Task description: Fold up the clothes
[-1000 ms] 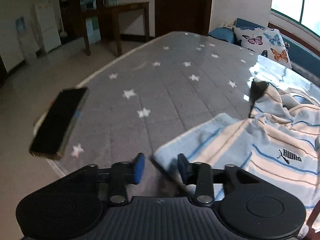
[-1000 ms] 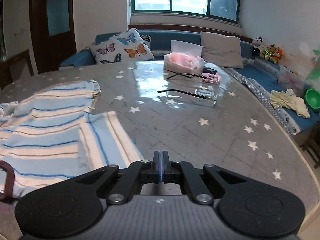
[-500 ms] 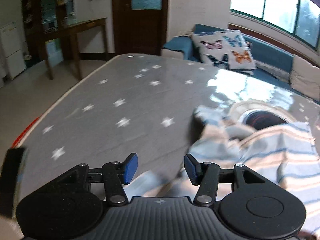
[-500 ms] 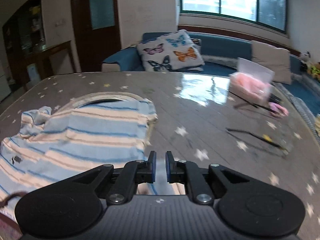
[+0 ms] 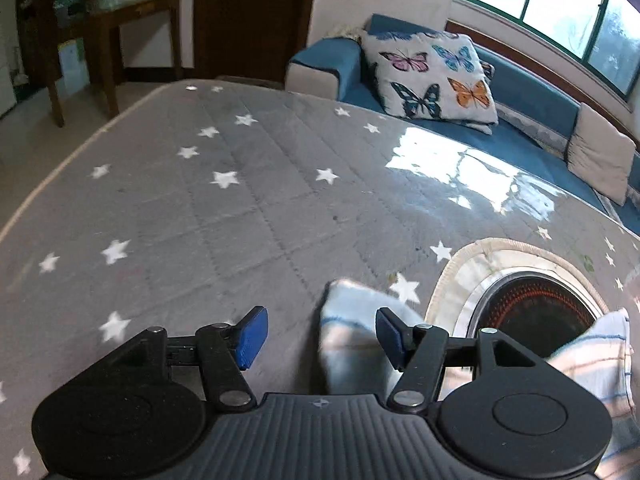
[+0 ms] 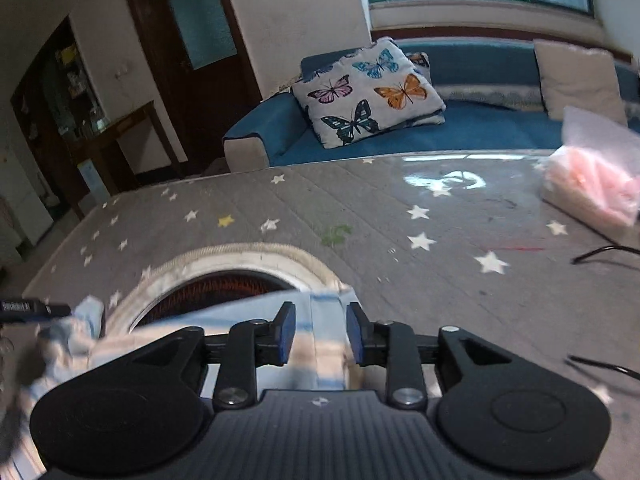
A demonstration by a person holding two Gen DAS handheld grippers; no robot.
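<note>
A: Blue rubber pads on the left gripper (image 5: 318,338) stand wide apart, nothing between them that they clamp. A corner of the pale blue and cream striped knit garment (image 5: 352,344) lies in the gap toward the right pad, loose as far as I can tell.

B: Right gripper (image 6: 320,334)?

A: Also parted, less widely. The same striped cloth (image 6: 324,332) runs between its pads, but neither pad is seen pressing it; contact uncertain because of blur.

B: Where is the garment overall?

A: On the grey quilted star-print table cover (image 5: 224,208), bunched at about 5 o'clock in the left view and 7 to 8 o'clock in the right view. It partly overlaps the round cream-trimmed opening with the glowing orange heater coil (image 5: 532,304), at 4 o'clock in the left view.

B: Beyond that?

A: At 2 o'clock in the right view, a clear plastic bag of pink material (image 6: 596,188) sits on the cover, well apart from the cloth. Farther, at 12 to 1 o'clock, the white butterfly-print cushion (image 6: 368,92) rests on the blue sofa (image 6: 480,128).

B: Progress estimate?

A: Early, in my judgement. The cloth looks rumpled, no flat folded stack visible. Left to do: grip the edges, spread or fold over, square it up. Much of the garment is under both grippers, so fold count cannot be read.
</note>
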